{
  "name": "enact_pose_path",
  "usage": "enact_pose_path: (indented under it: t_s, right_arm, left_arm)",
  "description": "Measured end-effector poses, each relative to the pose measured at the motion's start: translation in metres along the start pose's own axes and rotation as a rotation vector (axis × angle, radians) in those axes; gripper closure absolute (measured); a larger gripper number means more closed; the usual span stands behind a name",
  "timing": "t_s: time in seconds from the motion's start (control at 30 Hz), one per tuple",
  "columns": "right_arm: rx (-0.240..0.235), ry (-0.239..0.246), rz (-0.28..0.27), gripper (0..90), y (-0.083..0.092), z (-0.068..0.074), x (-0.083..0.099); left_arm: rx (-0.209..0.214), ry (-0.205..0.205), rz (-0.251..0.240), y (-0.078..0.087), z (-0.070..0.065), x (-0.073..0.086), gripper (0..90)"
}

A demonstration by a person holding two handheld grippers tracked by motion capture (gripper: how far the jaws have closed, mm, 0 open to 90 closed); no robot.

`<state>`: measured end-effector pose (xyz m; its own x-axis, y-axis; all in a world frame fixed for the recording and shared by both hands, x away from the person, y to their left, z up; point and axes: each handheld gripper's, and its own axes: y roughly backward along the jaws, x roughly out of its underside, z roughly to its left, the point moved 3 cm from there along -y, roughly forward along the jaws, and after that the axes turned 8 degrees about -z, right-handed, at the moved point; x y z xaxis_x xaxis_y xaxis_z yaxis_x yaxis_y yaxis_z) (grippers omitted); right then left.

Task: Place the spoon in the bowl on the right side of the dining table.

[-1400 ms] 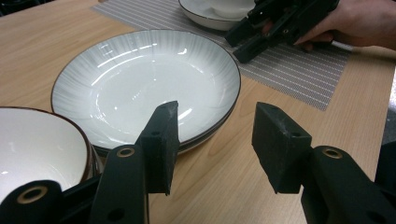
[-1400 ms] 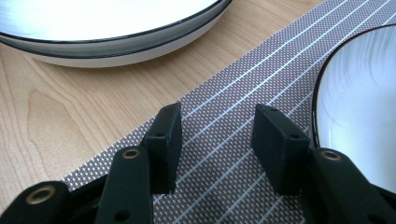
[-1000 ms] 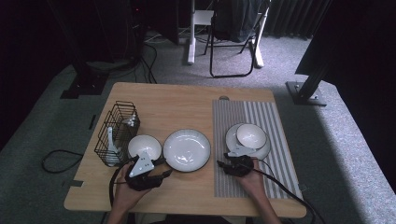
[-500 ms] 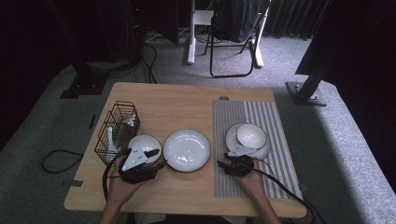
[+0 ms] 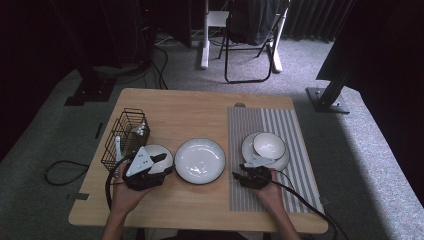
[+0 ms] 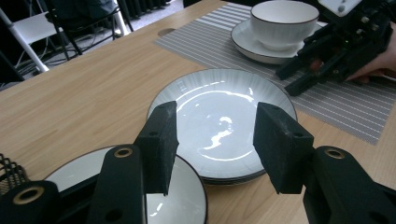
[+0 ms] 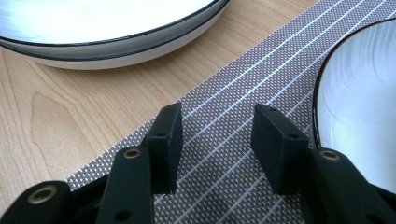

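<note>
Table-setting step: left gripper (image 5: 159, 163), jaws wide and empty, hovers over the small plate (image 5: 161, 152) at lower left; right gripper (image 5: 243, 172) (half-open, empty) rests on the striped placemat (image 5: 295, 135); next, a rim grasp.

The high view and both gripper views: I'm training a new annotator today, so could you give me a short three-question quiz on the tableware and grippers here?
1. True or false: the bowl stands on a saucer on the striped placemat.
2. Which thing lies between the small plate and the placemat? A) wire basket B) large plate C) mug
3. Fill in: the jaws of the left gripper and of the right gripper both hold ____.

Key
1. True.
2. B: the large plate lies on the bare wooden table; the wire basket is at the far left.
3. Nothing; both stand open.
</note>
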<state>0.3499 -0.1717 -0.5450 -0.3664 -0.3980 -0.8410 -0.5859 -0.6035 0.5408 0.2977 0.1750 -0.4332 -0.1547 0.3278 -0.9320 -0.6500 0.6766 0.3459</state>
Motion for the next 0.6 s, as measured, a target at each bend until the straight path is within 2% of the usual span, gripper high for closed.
enact_pose_path:
  t_s: [0.6]
  right_arm:
    - [-0.002, -0.003, 0.0, 52.9, 0.0, 0.0, 0.0]
  left_arm:
    - [-0.042, -0.024, -0.013, 0.009, 0.013, -0.012, 50.7]
